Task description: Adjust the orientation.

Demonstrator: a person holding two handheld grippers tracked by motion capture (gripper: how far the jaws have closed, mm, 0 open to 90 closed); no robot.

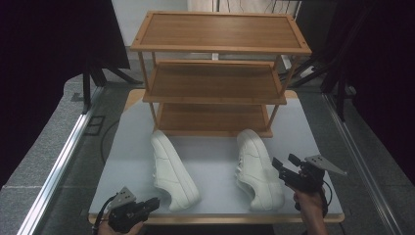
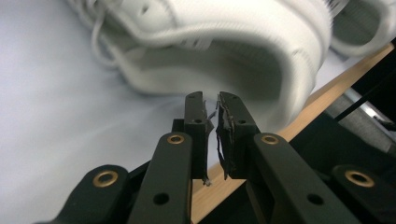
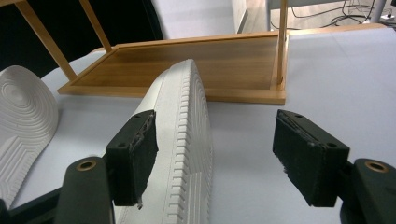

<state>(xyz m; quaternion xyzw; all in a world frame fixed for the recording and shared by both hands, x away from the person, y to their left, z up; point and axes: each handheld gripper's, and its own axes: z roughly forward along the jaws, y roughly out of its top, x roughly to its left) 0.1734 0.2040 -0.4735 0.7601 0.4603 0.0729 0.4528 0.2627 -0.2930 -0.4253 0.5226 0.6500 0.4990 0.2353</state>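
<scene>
White right shoe point(image 1: 258, 169) on its side, toe toward shelf point(image 1: 215, 98), right gripper point(image 1: 286, 165) spread wide beside it, left gripper point(image 1: 152, 202) clenched

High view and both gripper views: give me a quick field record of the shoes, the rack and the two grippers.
left shoe: white, lying on its side on the table, toe toward the rack
right shoe: white, also on its side, sole toward the right gripper
rack: wooden, three shelves, all bare, at the far end of the table
left gripper: jaws nearly closed, holding nothing, at the heel of the left shoe
right gripper: jaws wide open, beside the right shoe's sole, not gripping it
</scene>
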